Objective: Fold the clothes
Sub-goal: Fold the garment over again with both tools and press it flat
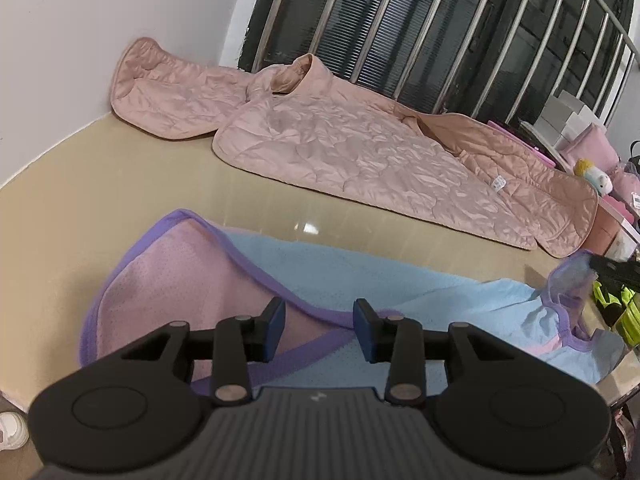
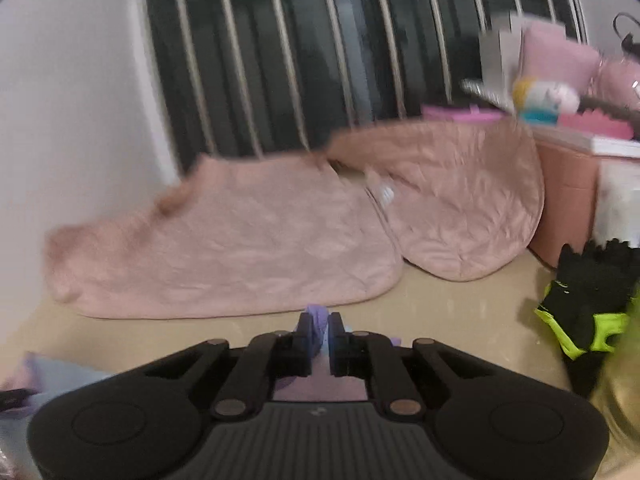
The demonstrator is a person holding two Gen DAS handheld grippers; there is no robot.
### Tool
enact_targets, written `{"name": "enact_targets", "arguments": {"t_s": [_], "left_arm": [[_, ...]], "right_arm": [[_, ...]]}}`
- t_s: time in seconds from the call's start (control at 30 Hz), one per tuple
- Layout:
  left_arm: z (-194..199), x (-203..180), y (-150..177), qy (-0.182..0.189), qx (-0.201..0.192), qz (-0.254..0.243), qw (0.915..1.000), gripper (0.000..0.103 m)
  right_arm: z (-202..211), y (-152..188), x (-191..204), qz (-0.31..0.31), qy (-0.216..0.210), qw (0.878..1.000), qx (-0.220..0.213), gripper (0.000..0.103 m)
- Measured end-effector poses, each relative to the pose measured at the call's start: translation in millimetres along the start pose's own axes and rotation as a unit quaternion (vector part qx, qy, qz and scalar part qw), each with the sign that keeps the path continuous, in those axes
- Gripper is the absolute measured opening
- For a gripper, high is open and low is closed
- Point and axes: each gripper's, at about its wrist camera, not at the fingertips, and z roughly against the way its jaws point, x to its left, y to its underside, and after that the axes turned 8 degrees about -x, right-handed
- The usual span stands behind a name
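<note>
Between the pink jacket and my garment, bare table; my left claw gapes empty, my right claw pinches the one purple hem.

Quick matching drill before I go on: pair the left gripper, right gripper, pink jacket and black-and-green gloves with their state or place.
1. left gripper
2. right gripper
3. pink jacket
4. gloves

A. shut on purple-edged cloth
B. spread flat at the table's far side
C. open above the garment
D. at the table's right edge

Pairs: 1-C, 2-A, 3-B, 4-D
</note>
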Motion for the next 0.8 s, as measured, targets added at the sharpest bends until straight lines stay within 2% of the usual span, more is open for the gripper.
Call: {"name": "enact_targets", "arguments": {"t_s": [0.17,0.27,0.37,0.43,0.47,0.5,0.53,0.6,0.67,0.77,0.8], "left_arm": [[0.6,0.9,0.7,0.002,-0.003,0.01,0.9999,0.038],[1.2,5.0,0.4,0.004,-0.004,0.02,0.9998,0.038],[2.0,8.5,-1.2,-0.001,-0.004,0.03,0.9995,0.038],[3.4,11.8,-5.6,-0.011,-0.008,0.032,0.9994,0.038],[4.6,13.9,-8.5,-0.016,-0.011,0.033,0.9993,0.038],[6.1,16.7,-11.7,-0.02,-0.017,0.034,0.9991,0.039],[7.3,21.0,-15.4,-0.029,-0.024,0.035,0.9987,0.04],[7.1,29.6,-20.1,-0.046,-0.031,0.04,0.9976,0.04],[3.9,40.6,-24.9,-0.058,-0.032,0.052,0.9965,0.04],[-4.6,50.6,-30.9,-0.059,-0.029,0.069,0.9954,0.039],[-8.1,51.7,-32.3,-0.058,-0.028,0.074,0.9952,0.034]], "right_arm": [[63.0,36.9,-4.8,-0.013,-0.006,0.999,-0.035,0.007],[68.9,60.9,-6.7,0.013,0.006,1.0,-0.008,0.007],[65.2,76.9,-16.2,-0.005,0.008,1.0,0.026,0.007],[64.9,78.5,-16.4,-0.004,0.007,1.0,0.025,0.008],[64.9,76.8,-16.6,-0.003,0.006,1.0,0.028,0.011],[65.9,74.0,-16.0,-0.004,0.003,1.0,0.03,0.02],[68.4,70.4,-15.8,-0.008,0.001,1.0,0.029,0.036],[78.5,63.2,-18.4,-0.02,-0.008,1.0,0.01,0.051],[87.8,55.5,-21.3,-0.031,-0.015,0.999,-0.014,0.053],[84.2,45.9,-25.9,-0.042,-0.013,0.999,-0.024,0.053],[78.3,43.1,-28.2,-0.045,-0.007,0.999,-0.023,0.053]]}}
